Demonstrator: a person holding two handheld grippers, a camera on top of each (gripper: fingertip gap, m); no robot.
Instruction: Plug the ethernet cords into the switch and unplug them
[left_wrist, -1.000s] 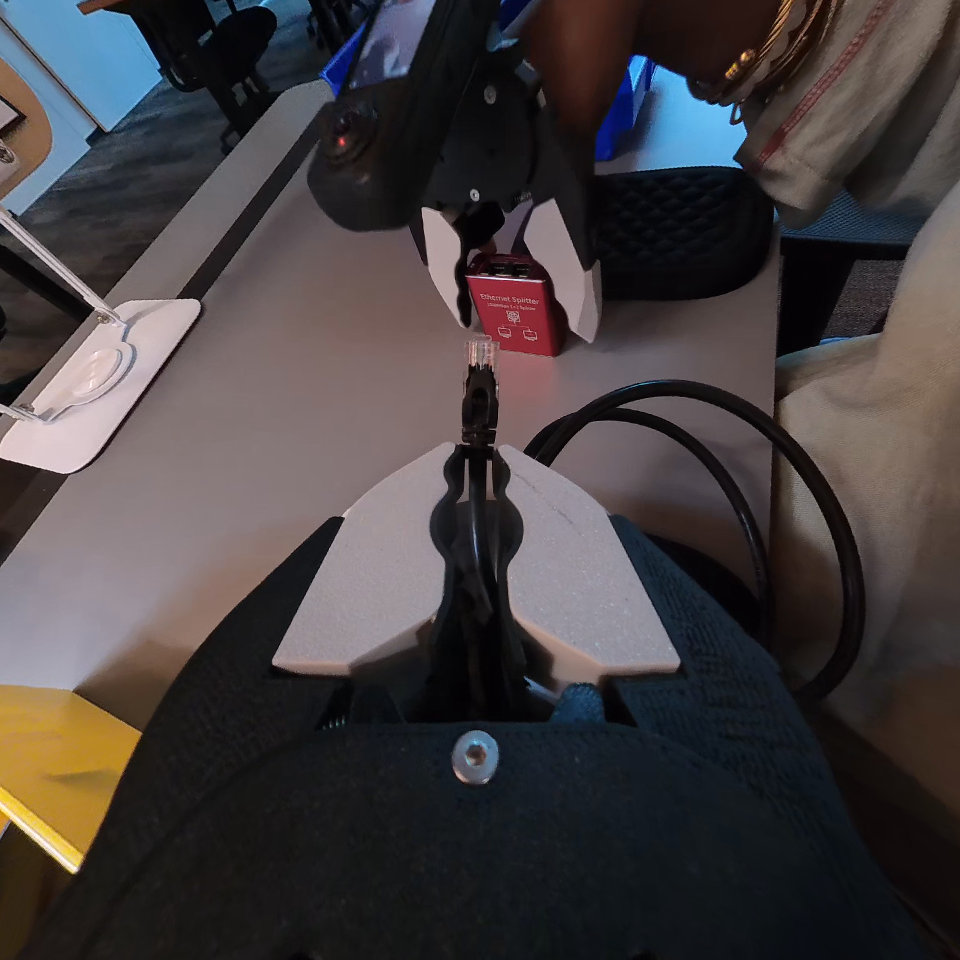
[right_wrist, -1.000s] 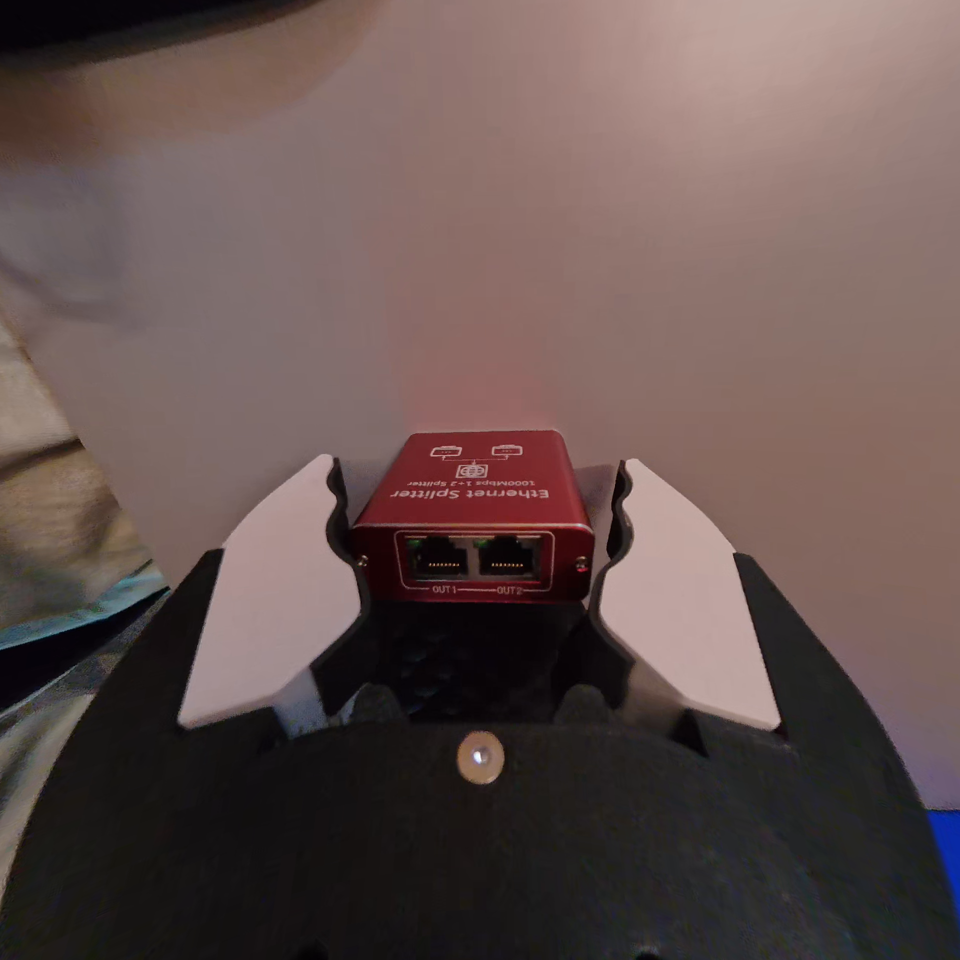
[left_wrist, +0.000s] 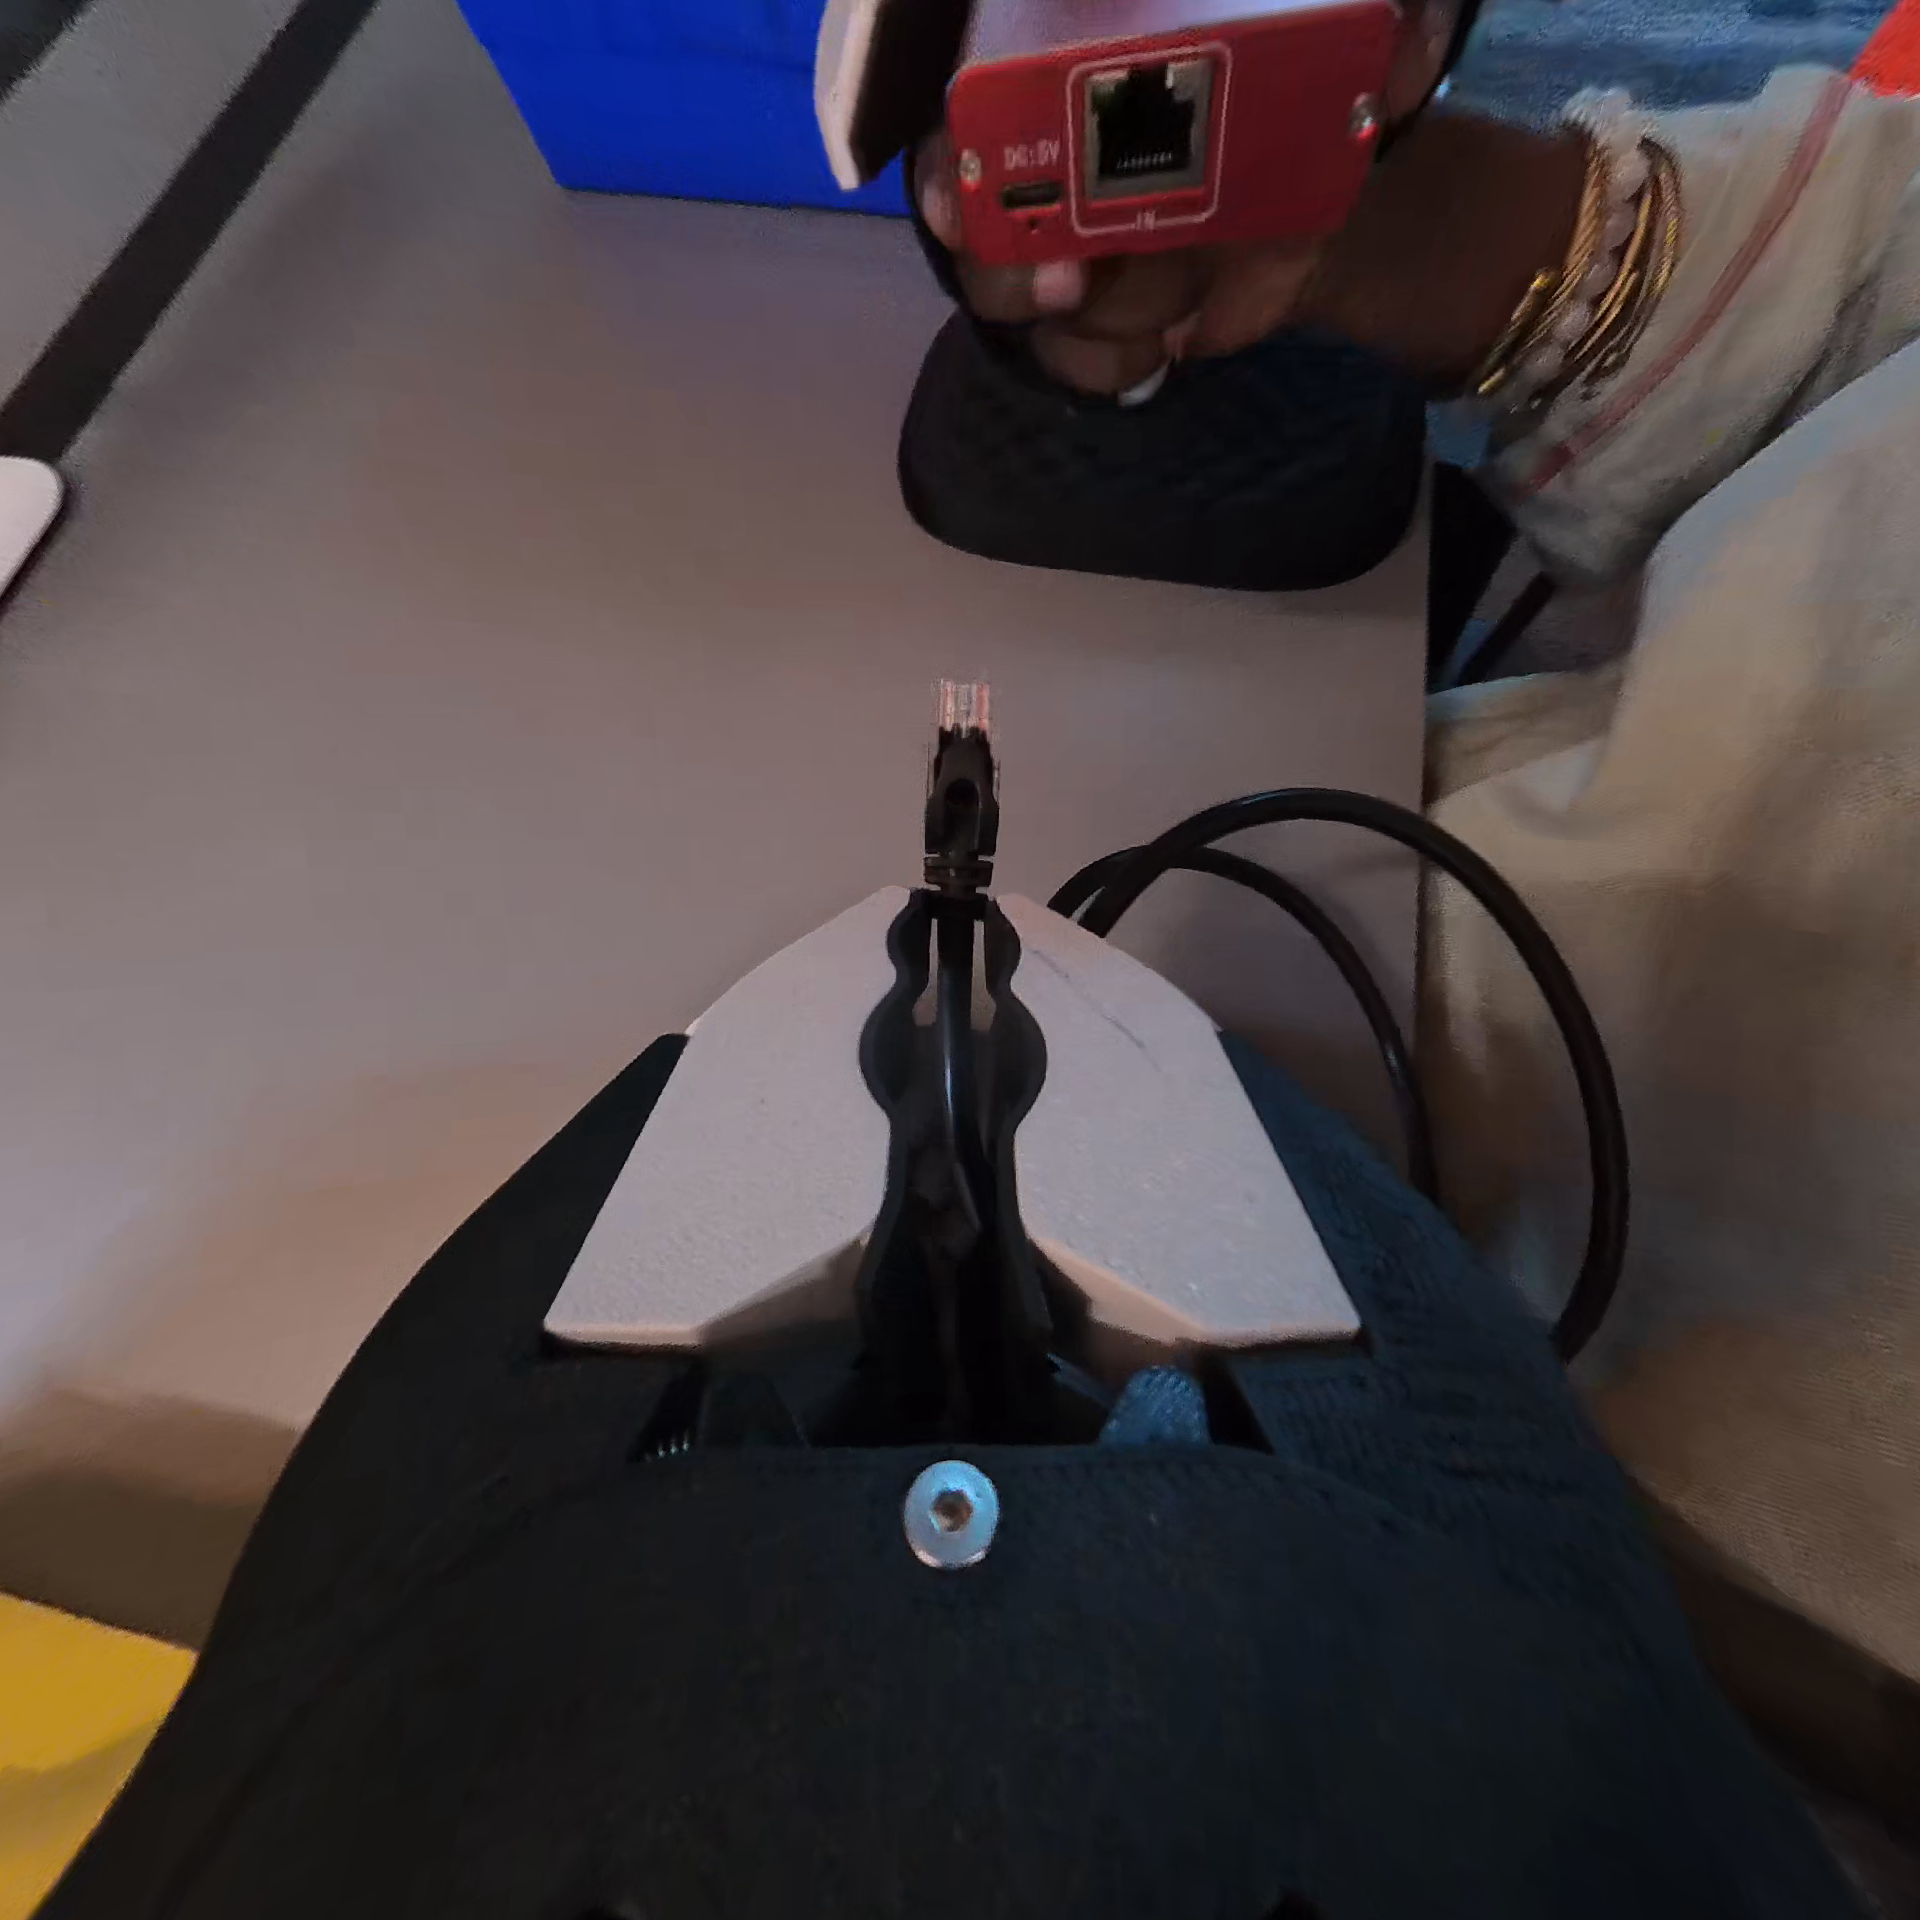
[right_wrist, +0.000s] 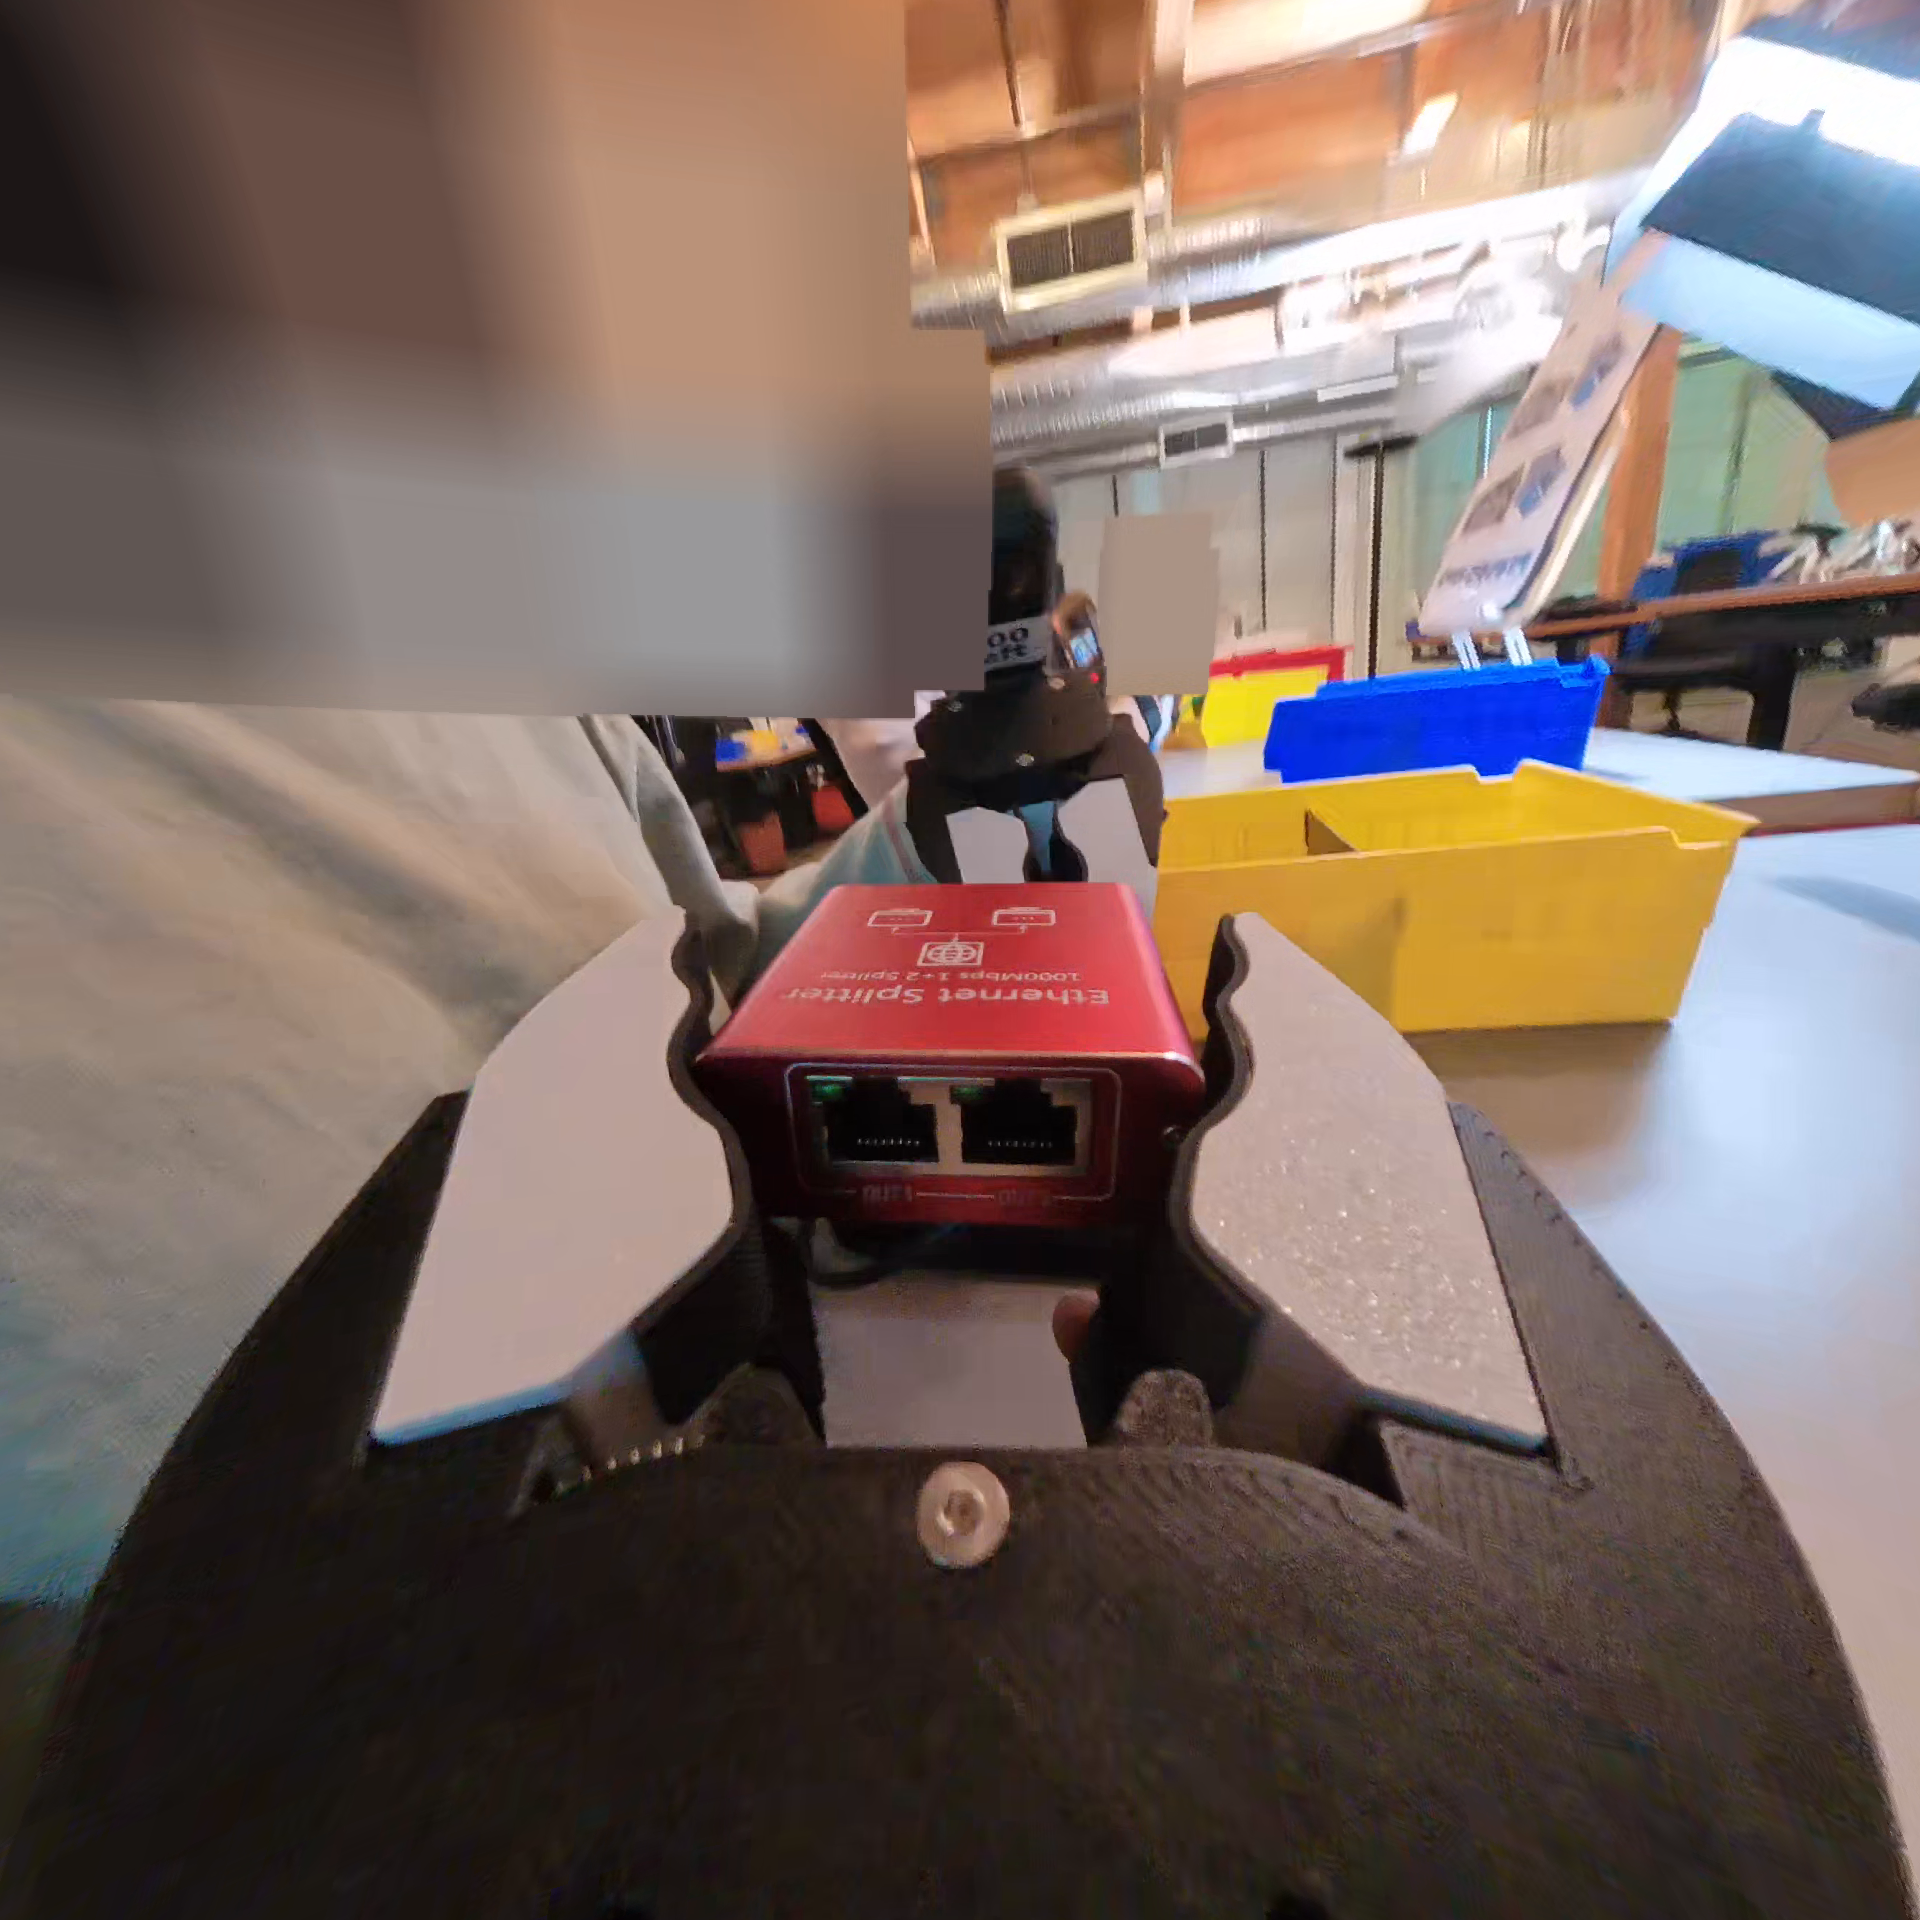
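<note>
The grey table (left_wrist: 436, 644) carries the scene; on it, in the right wrist view, sits a yellow bin (right_wrist: 1455, 914) with a blue bin (right_wrist: 1444, 717) behind it, both well apart from the work; in the left wrist view a black quilted pad (left_wrist: 1153, 488) lies near the table's far right edge, under the raised hand.

The right gripper (right_wrist: 956, 997) is clamped on the flanks of the red ethernet switch (right_wrist: 951, 1049), lifted clear of the table and, I judge, turned so that its single-port end (left_wrist: 1148, 120) faces the other tool; gripping it by the sides leaves both port faces free. The paired ports (right_wrist: 951, 1132) look back at the right wrist camera and stand empty.

The left gripper (left_wrist: 961, 914) is pinched tight on the black ethernet cord (left_wrist: 1496, 935) just behind the boot, so the clear plug (left_wrist: 961, 712) juts stiffly forward like a probe; the slack loops off to the right over the table edge. Plug and port are well apart, with the port higher in the frame, so the insertion is not yet begun.

Much is cut off: the switch's top edge and most of the right gripper run out of the left view; the latch tab's orientation on the plug is too small to tell; the cord's far end is out of sight; a blurred patch covers the upper left of the right view.
</note>
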